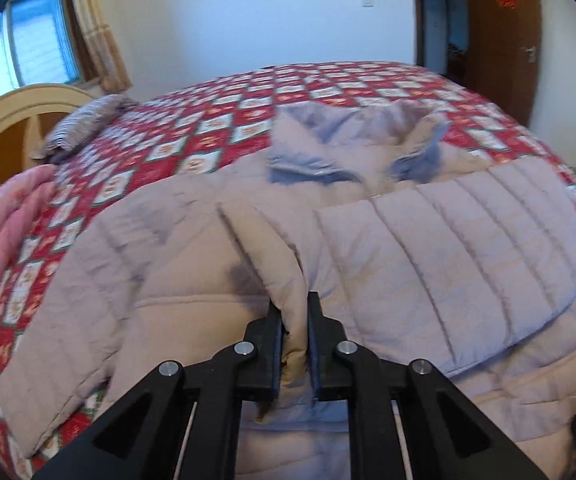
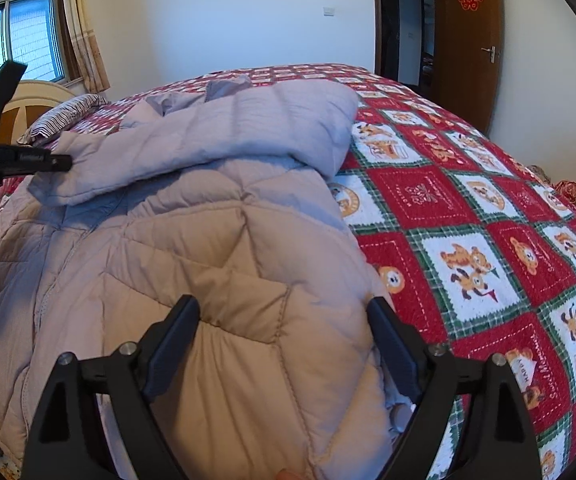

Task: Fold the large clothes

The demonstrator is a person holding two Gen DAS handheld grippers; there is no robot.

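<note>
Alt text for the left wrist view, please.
The left gripper is shut on a raised fold of a pale quilted jacket spread on a red patchwork bedspread. One sleeve lies folded across the jacket's front.

Bare quilt lies open right of the jacket, toward the door. On the left, a pink blanket, pillow and headboard crowd the bed's edge.
</note>
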